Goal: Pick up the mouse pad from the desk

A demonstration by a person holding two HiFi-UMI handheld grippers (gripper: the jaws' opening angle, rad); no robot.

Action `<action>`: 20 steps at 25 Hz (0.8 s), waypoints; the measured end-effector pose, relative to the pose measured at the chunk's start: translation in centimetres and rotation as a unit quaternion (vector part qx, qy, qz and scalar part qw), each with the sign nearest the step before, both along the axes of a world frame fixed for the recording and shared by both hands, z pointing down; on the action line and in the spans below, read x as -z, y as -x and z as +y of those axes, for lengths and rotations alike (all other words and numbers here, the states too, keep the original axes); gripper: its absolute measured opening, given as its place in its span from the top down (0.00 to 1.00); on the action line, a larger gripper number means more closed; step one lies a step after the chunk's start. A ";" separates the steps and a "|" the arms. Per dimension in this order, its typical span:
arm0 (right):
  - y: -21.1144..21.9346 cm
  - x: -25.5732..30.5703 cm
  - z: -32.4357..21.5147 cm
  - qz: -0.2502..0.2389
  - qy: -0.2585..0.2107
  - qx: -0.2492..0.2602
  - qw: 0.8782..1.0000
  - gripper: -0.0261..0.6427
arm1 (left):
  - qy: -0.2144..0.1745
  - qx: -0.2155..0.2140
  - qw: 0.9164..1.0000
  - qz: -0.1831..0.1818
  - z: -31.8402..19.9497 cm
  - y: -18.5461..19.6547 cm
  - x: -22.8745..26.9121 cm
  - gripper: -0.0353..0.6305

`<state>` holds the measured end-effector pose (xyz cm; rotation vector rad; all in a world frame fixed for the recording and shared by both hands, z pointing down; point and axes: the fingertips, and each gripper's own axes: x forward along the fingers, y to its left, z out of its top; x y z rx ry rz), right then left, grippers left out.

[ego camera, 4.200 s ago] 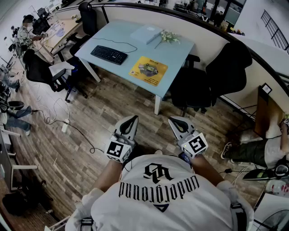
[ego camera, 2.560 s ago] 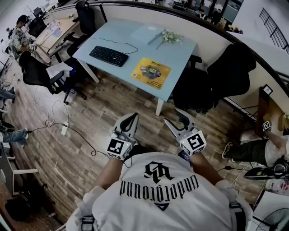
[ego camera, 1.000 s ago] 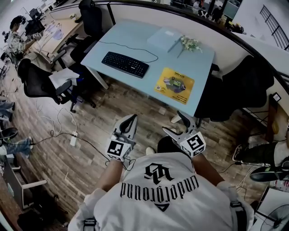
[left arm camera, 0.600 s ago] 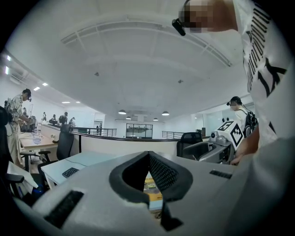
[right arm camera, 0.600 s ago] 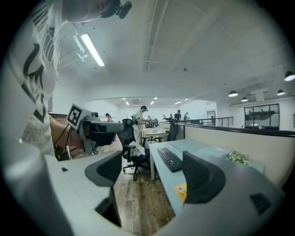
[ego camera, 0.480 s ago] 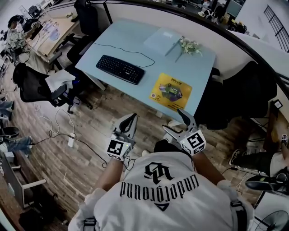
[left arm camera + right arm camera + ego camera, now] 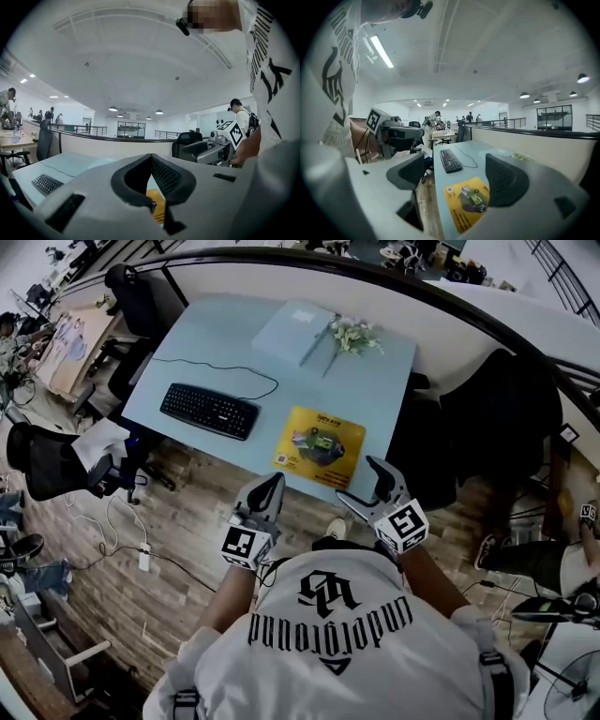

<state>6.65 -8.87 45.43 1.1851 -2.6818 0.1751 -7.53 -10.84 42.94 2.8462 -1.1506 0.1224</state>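
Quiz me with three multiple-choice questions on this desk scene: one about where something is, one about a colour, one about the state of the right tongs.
1. In the head view, where does the mouse pad lie from the keyboard? A right of it; B left of it; C on it.
2. The mouse pad's main colour? A black; B yellow; C white.
3. The right tongs are: A shut on the mouse pad; B open, empty; C shut on the keyboard.
Key: A, the mouse pad sits right of the keyboard; B, its surface is yellow; B, the jaws stand apart, gripping nothing.
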 end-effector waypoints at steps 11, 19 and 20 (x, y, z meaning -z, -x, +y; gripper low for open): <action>-8.7 -0.3 -1.3 -0.018 0.001 -0.059 0.998 0.38 | -0.009 -0.075 0.997 -0.014 -2.7 -9.9 0.2 0.94; -12.0 0.3 -1.7 -0.018 -0.006 -0.092 0.996 0.38 | -0.014 -0.121 0.992 -0.015 -4.9 -14.2 0.5 0.94; -12.2 0.2 -1.8 -0.015 -0.006 -0.095 0.995 0.38 | -0.014 -0.128 0.992 -0.016 -5.3 -14.7 0.4 0.94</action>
